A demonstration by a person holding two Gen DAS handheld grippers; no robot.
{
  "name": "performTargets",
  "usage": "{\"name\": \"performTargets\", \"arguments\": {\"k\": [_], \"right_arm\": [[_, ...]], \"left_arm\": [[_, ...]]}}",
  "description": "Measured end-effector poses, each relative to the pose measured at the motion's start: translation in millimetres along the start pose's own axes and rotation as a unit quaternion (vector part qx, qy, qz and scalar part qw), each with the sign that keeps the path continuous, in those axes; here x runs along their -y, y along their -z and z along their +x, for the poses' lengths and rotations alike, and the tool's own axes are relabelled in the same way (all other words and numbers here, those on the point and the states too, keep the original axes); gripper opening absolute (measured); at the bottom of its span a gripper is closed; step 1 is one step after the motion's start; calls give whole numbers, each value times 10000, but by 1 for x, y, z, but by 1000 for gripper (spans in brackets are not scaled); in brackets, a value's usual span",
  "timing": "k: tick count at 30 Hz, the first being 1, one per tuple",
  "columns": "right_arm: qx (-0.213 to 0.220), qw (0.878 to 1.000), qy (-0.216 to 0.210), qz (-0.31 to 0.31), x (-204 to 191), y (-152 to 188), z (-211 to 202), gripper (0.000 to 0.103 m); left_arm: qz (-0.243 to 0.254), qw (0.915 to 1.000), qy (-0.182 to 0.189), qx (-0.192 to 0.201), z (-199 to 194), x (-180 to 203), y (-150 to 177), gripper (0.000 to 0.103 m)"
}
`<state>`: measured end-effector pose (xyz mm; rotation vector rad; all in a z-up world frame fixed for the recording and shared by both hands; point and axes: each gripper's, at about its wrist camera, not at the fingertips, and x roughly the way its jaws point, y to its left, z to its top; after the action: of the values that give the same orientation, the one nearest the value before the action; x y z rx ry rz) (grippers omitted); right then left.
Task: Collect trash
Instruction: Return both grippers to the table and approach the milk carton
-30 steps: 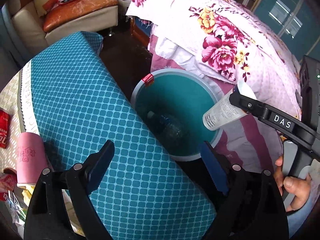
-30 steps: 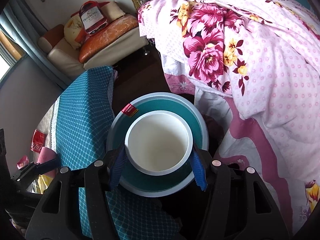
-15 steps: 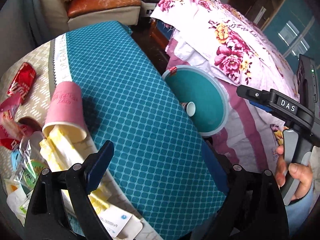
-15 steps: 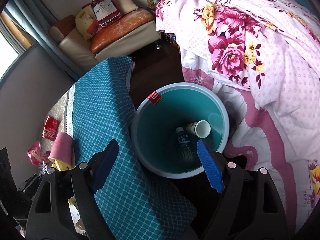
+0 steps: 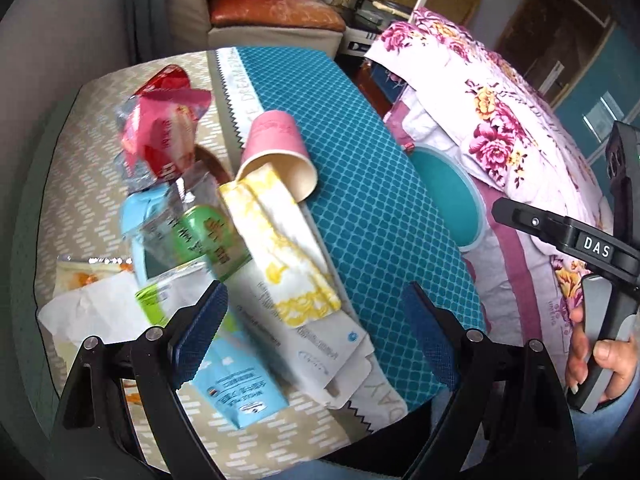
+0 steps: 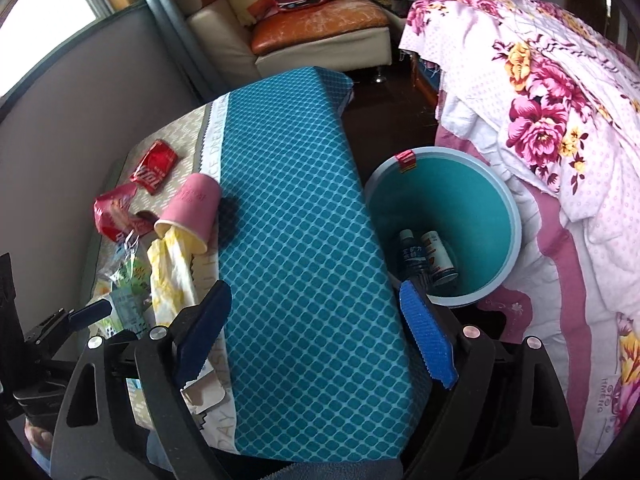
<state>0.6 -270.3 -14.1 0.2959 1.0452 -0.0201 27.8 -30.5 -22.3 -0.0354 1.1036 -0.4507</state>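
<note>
Both jaws gape, empty: left gripper point(image 5: 312, 336) should descend onto the yellow-printed paper wrapper point(image 5: 284, 248) directly ahead; right gripper point(image 6: 316, 332) waits beside the teal plastic bin point(image 6: 444, 224).

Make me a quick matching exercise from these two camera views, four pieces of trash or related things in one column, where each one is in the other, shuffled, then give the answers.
Column one:
1. pink paper cup
2. dark plastic bottle with blue label
3. flattened red can
4. light blue carton

Column two:
A. inside the round teal bin
B. flat on the beige cloth, far side of the pile
C. on its side at the blue mat's edge
D. nearest the left gripper

Pairs: 1-C, 2-A, 3-B, 4-D
</note>
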Motion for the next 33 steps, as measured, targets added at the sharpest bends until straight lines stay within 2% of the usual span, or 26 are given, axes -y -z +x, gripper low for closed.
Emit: {"name": "performTargets", "arguments": {"k": [7, 11, 18, 20, 22, 23, 33], "right_arm": [[-216, 9991, -115, -345, -37, 17, 2, 82], [-344, 9984, -179, -408, -47, 25, 7, 82], [-562, 9971, -250, -450, -53, 34, 19, 82], [-595, 9969, -259, -444, -52, 35, 21, 82], [-623, 9968, -260, -432, -51, 35, 25, 82], [-641, 9967, -267, -415, -51, 35, 26, 82], [-787, 9956, -327, -388, -50, 35, 39, 82]], "left_arm": [[-518, 9985, -182, 65, -10, -44, 27, 89], [-867, 9959, -254, -97, 0, -62, 43, 89], [-1053, 9940, -271, -147, 8, -63, 49, 89], [-1016, 9942, -314, -138, 11, -59, 50, 82], [-976, 9944, -357, -188, 16, -55, 50, 64], [-981, 9942, -380, -228, 18, -55, 50, 58], [-969, 9935, -494, -329, 25, -52, 50, 60]]}}
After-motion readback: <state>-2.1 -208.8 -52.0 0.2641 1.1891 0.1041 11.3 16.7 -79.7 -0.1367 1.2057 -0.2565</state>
